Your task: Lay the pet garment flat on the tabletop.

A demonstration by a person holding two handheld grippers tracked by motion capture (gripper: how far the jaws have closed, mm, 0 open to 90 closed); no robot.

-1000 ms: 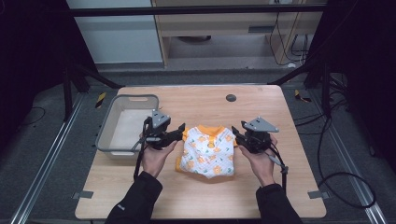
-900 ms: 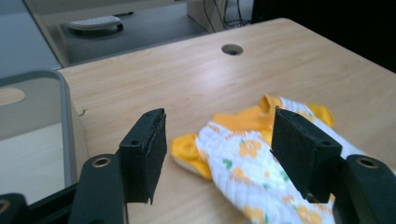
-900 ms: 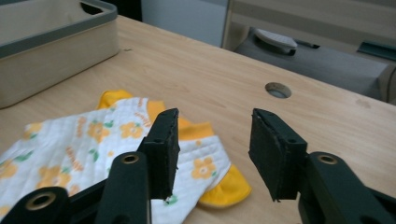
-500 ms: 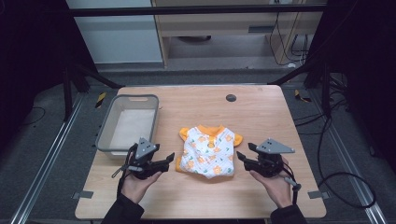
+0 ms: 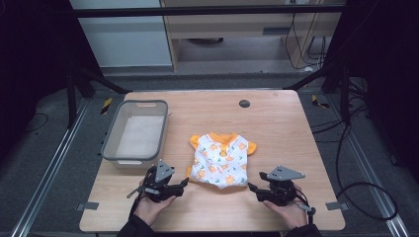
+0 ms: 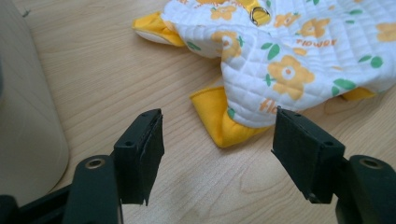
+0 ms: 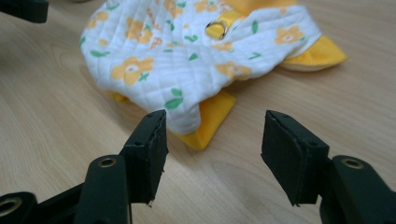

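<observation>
Both grippers, left & right, gaped empty, right just widening; best nipped shirt bottom corners, lower center frame.

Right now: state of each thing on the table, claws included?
Flowered shirt: lying flat on the table, front up, not gripped.
Grey bin: upright, nothing visible inside.
Left claw: open, jaws just opened, nothing between them, short of the shirt's yellow hem.
Right claw: open, jaws just opened, nothing between them, short of the shirt.
</observation>
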